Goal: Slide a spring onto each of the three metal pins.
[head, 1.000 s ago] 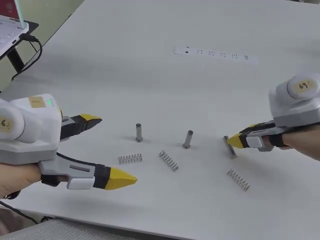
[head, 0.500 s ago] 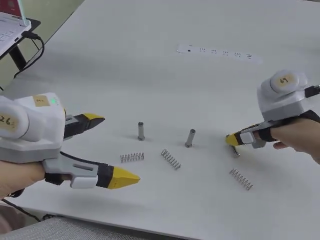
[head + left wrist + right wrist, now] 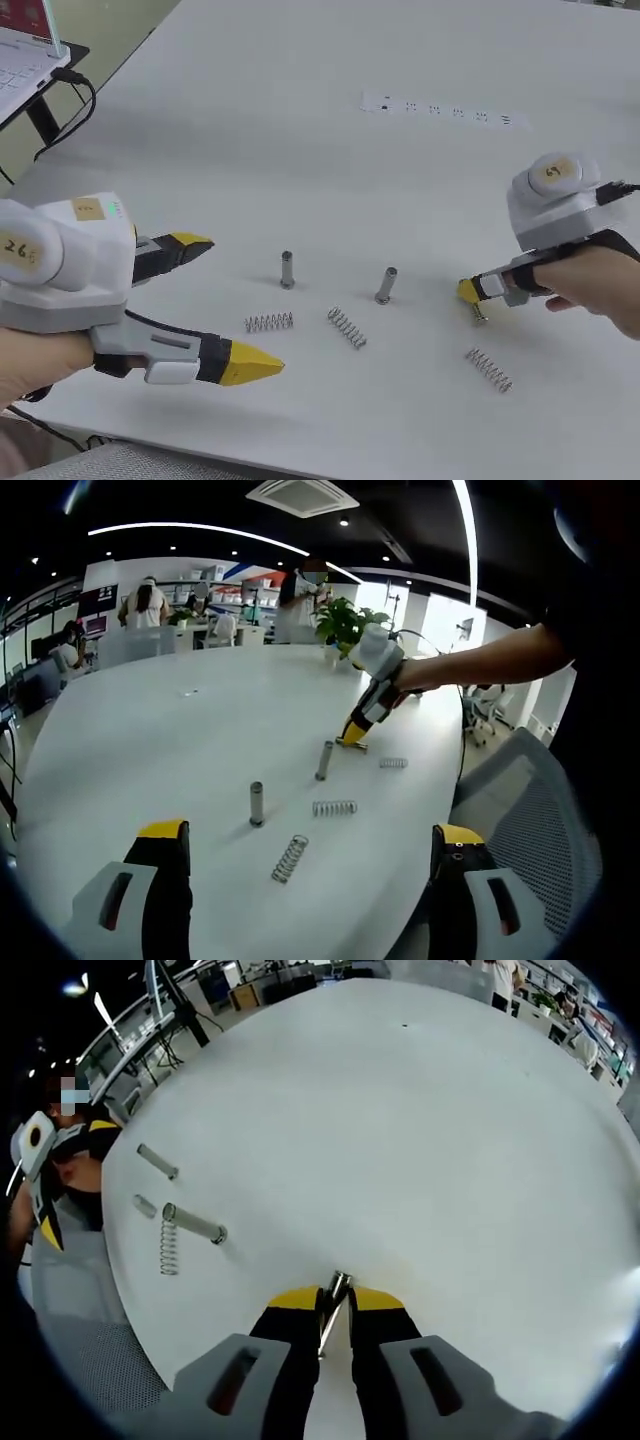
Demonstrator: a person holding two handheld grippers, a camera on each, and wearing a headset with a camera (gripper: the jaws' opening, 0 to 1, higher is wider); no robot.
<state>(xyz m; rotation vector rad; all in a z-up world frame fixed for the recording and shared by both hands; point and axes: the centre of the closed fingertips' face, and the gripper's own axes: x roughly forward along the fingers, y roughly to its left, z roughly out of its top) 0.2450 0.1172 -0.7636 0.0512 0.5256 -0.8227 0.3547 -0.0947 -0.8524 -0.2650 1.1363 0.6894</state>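
Right gripper, jaws clamped on one metal pin; left gripper, jaws apart, empty; risk: pin twists loose in that narrow pinch.

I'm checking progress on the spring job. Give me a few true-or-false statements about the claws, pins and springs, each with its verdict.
1. The right claw is shut on a metal pin. True.
2. Every spring already sits on a pin. False: all three springs lie loose on the table.
3. The left claw is open and holds nothing. True.
4. Three pins stand free on the table. False: two upright pins stand free; the third is in the right claw.
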